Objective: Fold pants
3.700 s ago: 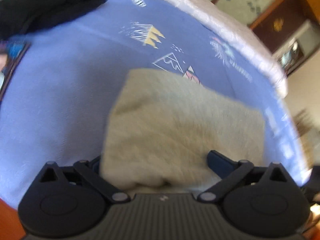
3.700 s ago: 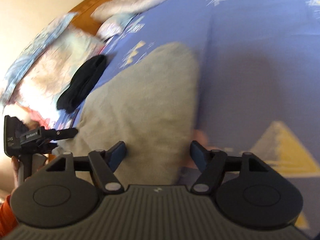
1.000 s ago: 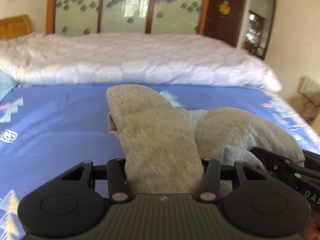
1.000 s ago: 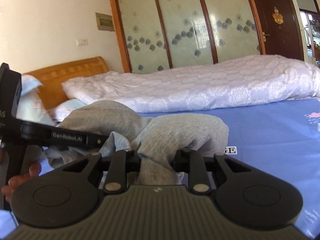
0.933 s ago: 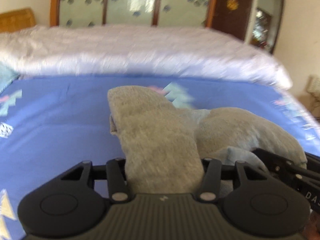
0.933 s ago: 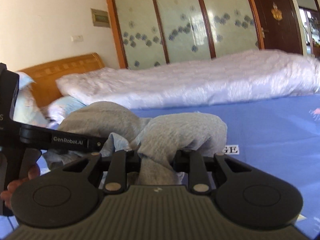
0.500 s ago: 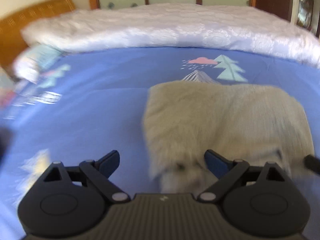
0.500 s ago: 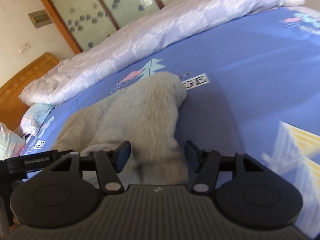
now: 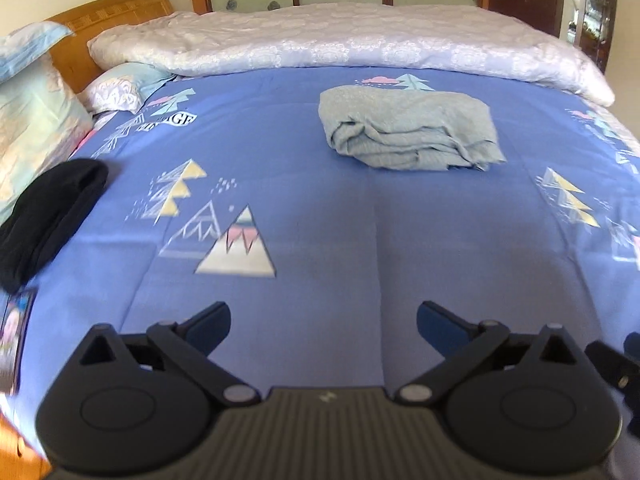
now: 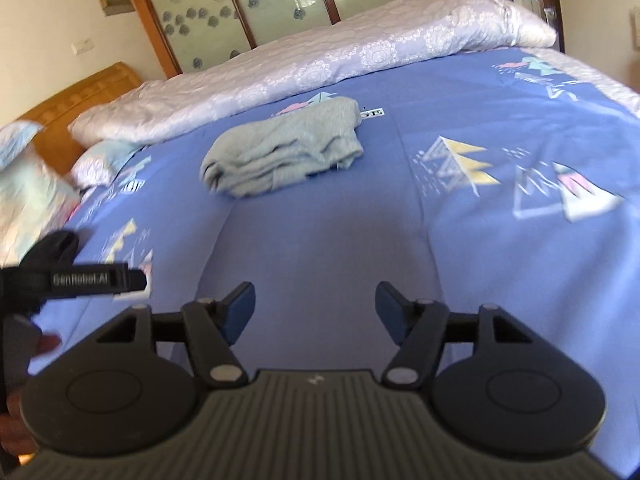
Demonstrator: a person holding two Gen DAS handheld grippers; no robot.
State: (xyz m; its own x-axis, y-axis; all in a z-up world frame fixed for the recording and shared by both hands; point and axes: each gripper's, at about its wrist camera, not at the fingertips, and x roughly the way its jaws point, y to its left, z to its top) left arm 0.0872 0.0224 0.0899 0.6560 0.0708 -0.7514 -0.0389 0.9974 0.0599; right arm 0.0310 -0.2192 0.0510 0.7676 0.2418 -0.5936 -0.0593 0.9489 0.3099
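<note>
Jaws of the left gripper [image 9: 323, 322] stand wide and are opening further, with only the blue bedsheet [image 9: 360, 240] showing between them. Those of the right gripper [image 10: 316, 310] are opening too, a little narrower, and also hold nothing. Both hang well apart from the grey pants [image 9: 408, 132], which lie folded in a compact bundle on the sheet near the white quilt [image 9: 340, 40].

Folded pants [image 9: 408, 132] on bed [image 9: 320, 240], quilt [image 9: 340, 44] behind; dark garment, perhaps [image 9: 44, 216], far left
</note>
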